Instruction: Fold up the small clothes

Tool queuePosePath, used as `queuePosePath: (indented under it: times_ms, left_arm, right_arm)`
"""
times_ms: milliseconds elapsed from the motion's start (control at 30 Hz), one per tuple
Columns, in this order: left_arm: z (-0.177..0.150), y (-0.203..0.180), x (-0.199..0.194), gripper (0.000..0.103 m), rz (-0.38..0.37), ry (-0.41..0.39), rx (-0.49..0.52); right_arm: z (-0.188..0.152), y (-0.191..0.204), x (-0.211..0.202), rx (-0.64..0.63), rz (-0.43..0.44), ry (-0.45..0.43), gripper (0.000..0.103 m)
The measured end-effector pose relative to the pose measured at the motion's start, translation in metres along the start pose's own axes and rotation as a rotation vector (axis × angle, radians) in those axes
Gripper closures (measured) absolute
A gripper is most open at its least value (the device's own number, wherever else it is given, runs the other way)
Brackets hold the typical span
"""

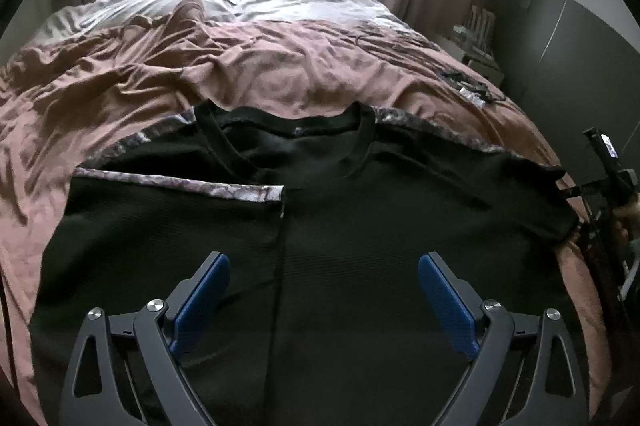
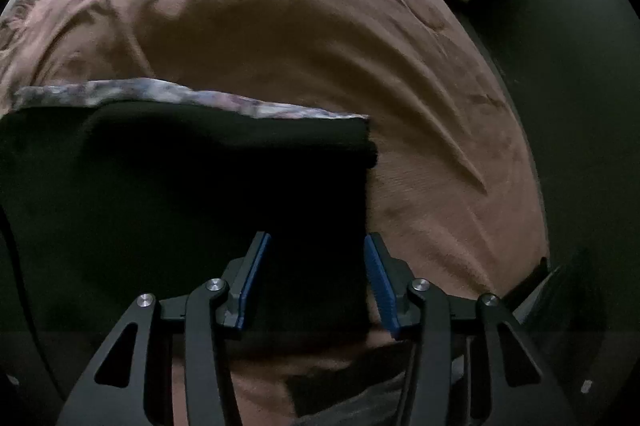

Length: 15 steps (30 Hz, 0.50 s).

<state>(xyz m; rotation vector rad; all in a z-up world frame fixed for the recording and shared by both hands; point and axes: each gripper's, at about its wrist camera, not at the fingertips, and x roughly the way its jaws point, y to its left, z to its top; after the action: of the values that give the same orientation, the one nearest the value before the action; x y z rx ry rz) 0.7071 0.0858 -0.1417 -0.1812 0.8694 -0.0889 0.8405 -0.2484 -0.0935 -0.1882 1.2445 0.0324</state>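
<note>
So, black tee half folded, right sleeve next

Honestly this shirt point(image 1: 360, 210) is easy stuff: soft, light, thin knit, goes wherever you drag it and wrinkles if you rush. It's lying flat, front up, on the pink bedspread point(image 1: 240, 66), collar pointing away from me, one sleeve already flipped in across the chest with its patterned trim showing. My left claw point(image 1: 324, 266) hovers wide open over the lower body, nothing in it. My right claw point(image 2: 317, 246) is partly open, straddling the edge of the other sleeve point(image 2: 240, 162), pads not pinching yet as far as I can tell. I'd grab right at that hem edge, both layers, and lift gently so it doesn't slide.
</note>
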Motion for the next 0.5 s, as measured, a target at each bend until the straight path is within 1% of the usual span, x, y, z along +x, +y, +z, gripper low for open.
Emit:
queuePosePath:
  times_ms: [133,200,267,333,400,433,467,500]
  left_arm:
    - [0.001,0.000,0.008,0.007,0.009,0.007,0.011]
    - [0.001,0.002,0.011,0.007,0.015,0.011,0.008]
    - [0.000,0.004,0.014,0.007,0.018,0.013,0.001]
    - [0.000,0.006,0.015,0.007,0.022,0.015,-0.006]
    - [-0.001,0.007,0.014,0.007,0.022,0.016,-0.009]
    - [-0.001,0.007,0.013,0.007,0.023,0.015,-0.008]
    - [-0.001,0.008,0.012,0.007,0.024,0.013,-0.008]
    - [0.000,0.008,0.011,0.007,0.023,0.011,-0.010]
  right_arm:
    - [0.010,-0.006,0.022,0.029,-0.003,0.030,0.060]
    - [0.013,-0.010,0.035,0.044,0.030,0.048,0.061]
    - [0.013,-0.012,0.044,0.055,0.055,0.040,0.061]
    - [0.013,-0.013,0.047,0.058,0.078,0.018,0.069]
    - [0.013,-0.014,0.046,0.050,0.086,0.004,0.091]
    - [0.013,-0.014,0.043,0.046,0.067,-0.004,0.093]
    - [0.012,-0.012,0.039,0.045,0.063,-0.011,0.098]
    - [0.012,-0.011,0.035,0.044,0.062,-0.020,0.101]
